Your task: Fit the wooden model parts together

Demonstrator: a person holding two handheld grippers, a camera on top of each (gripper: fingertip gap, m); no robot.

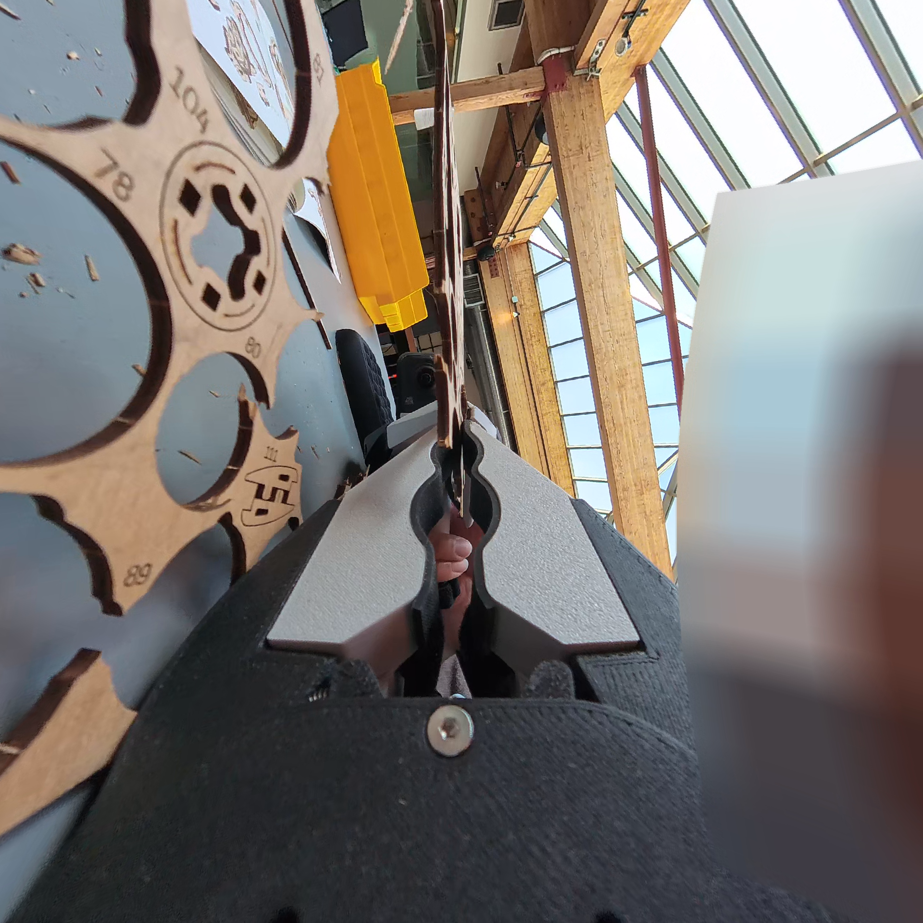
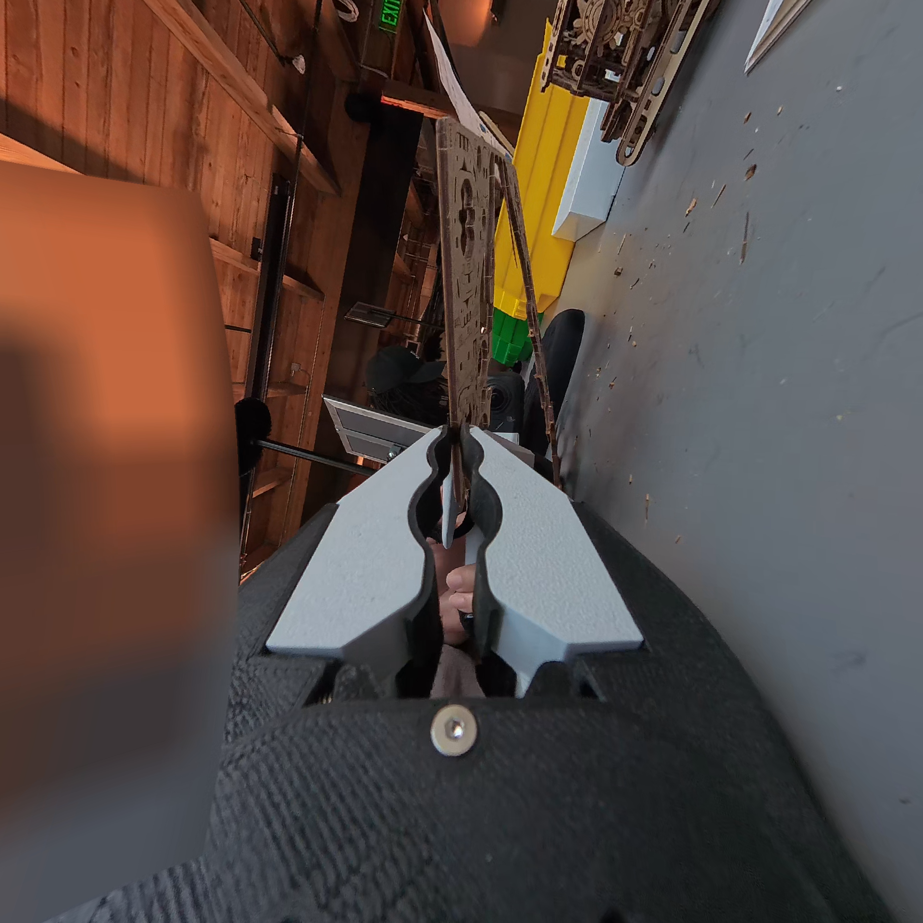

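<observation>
In the left wrist view my left gripper (image 1: 457, 434) is shut on the lower edge of a thin laser-cut wooden sheet (image 1: 446, 225), seen edge-on and reaching up out of frame. In the right wrist view my right gripper (image 2: 455, 432) is shut on the edge of a laser-cut wooden parts sheet (image 2: 464, 279), held upright off the table. A second thin wooden sheet (image 2: 527, 299) stands edge-on just to its right. I cannot tell whether the two views show one sheet. A partly built wooden model (image 2: 614, 65) stands on the table far off.
A punched-out plywood sheet (image 1: 165, 309) lies flat on the grey table (image 1: 60, 324) beside my left gripper. Wood chips litter the table (image 2: 749, 399). Yellow bins (image 1: 374, 200), a green bin (image 2: 509, 339) and a white block (image 2: 589, 175) stand at the far edge. A person in a black cap (image 2: 404, 369) sits beyond. The tips of both grippers are at nearly the same place.
</observation>
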